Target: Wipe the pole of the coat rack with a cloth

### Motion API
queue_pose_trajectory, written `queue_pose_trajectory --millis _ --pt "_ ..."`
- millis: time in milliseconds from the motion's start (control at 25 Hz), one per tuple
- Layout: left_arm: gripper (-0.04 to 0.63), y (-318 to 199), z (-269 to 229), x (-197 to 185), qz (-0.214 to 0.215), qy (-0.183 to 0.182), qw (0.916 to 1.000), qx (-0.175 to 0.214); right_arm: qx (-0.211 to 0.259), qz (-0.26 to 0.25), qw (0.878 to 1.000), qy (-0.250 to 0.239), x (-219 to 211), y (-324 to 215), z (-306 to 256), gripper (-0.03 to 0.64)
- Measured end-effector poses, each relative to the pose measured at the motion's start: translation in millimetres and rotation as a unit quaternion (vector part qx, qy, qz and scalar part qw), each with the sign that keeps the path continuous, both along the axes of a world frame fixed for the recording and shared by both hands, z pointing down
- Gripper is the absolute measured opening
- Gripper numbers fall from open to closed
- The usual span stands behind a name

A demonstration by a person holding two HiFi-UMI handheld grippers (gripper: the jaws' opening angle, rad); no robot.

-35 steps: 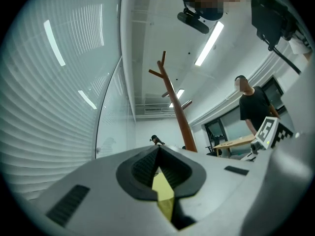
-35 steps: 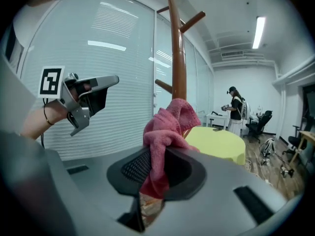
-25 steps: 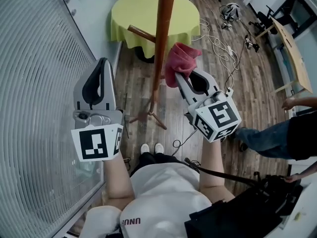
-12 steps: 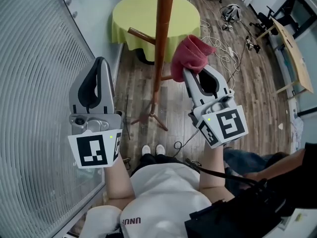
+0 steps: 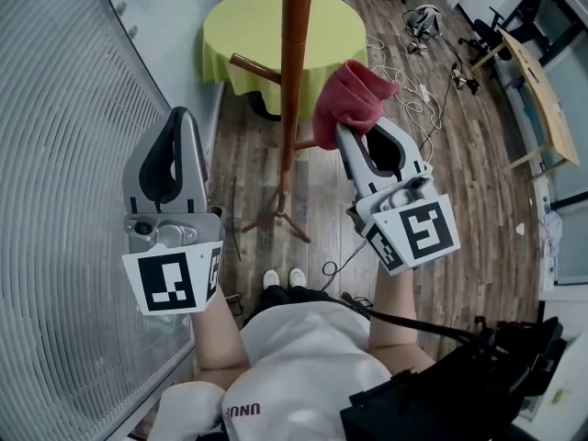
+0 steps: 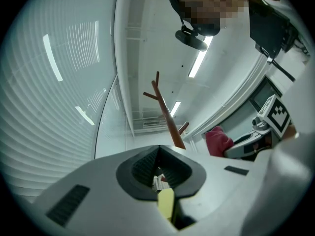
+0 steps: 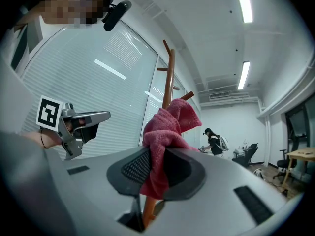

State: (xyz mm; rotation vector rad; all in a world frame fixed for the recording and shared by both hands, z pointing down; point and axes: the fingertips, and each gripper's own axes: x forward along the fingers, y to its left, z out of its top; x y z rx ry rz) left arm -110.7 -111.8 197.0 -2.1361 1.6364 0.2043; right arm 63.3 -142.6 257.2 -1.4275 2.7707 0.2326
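Pink-red terry cloth [image 5: 354, 95] sits bunched at upper centre, clamped in the right tool [image 5: 342, 134], just right of the brown wooden coat-rack pole [image 5: 292, 90]. Left tool [image 5: 181, 118], jaws pressed together and empty, hangs centre-left.

The floor [image 5: 478, 182] is grey-brown wood planks, running right through to the far end. Standing on it about mid-scene is the reddish-brown wooden coat rack [image 5: 290, 108], its splayed feet planted just beyond a pair of white shoes [image 5: 280, 276] at the near edge. Behind the rack, far left, there's a round table with a lime-green cloth [image 5: 266, 26]. Loose white and black cables [image 5: 401, 79] snake over the boards on the far right, up to a tangled heap, some gear maybe, hard to tell. A light wooden desk [image 5: 537, 90] and a black office chair [image 5: 491, 26] stand at the far right.
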Motion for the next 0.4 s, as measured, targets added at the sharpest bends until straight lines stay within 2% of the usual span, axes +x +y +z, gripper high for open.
queue_pose_trajectory --millis 400 --pt "0.013 -4.0 -9.2 6.3 0.004 -0.007 1.0000 0.003 0.013 0.003 1.000 0.008 2.9 -2.5 -11.3 0.074"
